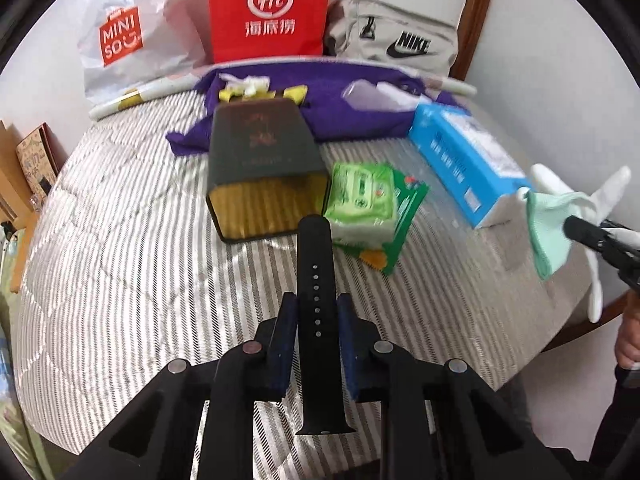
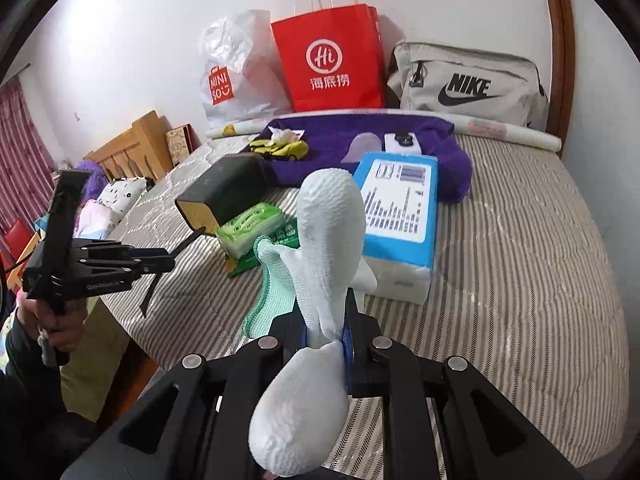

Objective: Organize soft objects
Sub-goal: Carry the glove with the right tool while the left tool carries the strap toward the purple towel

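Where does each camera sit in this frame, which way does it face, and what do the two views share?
Left wrist: on the left claw, facing down across the striped bed toward the headboard; its claw grips a black watch strap; the right claw with a white glove shows at the right edge.
Right wrist: on the right claw, facing the same way; it grips the white glove; the left claw and a hand show at left.
Shared: red paper bag, blue box, green tissue pack.

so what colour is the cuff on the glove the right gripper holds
Mint green cuff, clearest in the right wrist view.
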{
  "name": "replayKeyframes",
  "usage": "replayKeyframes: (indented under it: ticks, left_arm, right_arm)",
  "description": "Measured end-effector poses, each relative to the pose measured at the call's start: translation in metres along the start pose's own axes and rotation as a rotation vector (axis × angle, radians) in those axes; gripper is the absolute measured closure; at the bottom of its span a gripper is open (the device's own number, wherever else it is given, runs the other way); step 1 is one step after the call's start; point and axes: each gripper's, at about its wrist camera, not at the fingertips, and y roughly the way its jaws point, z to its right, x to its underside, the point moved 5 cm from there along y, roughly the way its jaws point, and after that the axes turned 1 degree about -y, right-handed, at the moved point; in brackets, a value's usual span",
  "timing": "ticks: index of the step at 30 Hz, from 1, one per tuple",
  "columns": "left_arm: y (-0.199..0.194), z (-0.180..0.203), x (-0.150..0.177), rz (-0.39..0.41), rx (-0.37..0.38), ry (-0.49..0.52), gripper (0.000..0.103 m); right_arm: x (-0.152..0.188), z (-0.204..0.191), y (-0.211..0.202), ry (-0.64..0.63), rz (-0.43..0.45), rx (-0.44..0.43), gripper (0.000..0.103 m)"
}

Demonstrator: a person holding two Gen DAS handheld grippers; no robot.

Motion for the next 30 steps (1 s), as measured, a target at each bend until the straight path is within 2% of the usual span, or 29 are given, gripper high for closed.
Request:
replayKeyframes:
  ticks: [11,22,30]
  left_arm:
    - [-0.028,-0.014,-0.035,0.078,0.008,-0.050,0.084]
    - [-0.027,-0.020,-0.089,0.122,0.015,-0.064,0.084]
    - [-0.012,-0.035,-0.130,0.132,0.015,-0.101,0.084]
  right_arm:
    - [-0.032,0.006,-0.003,-0.013,0.021,0.033,0.089]
    - [-0.084,0.006,0.016,-0.040,0.033,0.039,0.089]
    - [-0.124,0.010,0.039,-0.055,0.041,0.041,0.089]
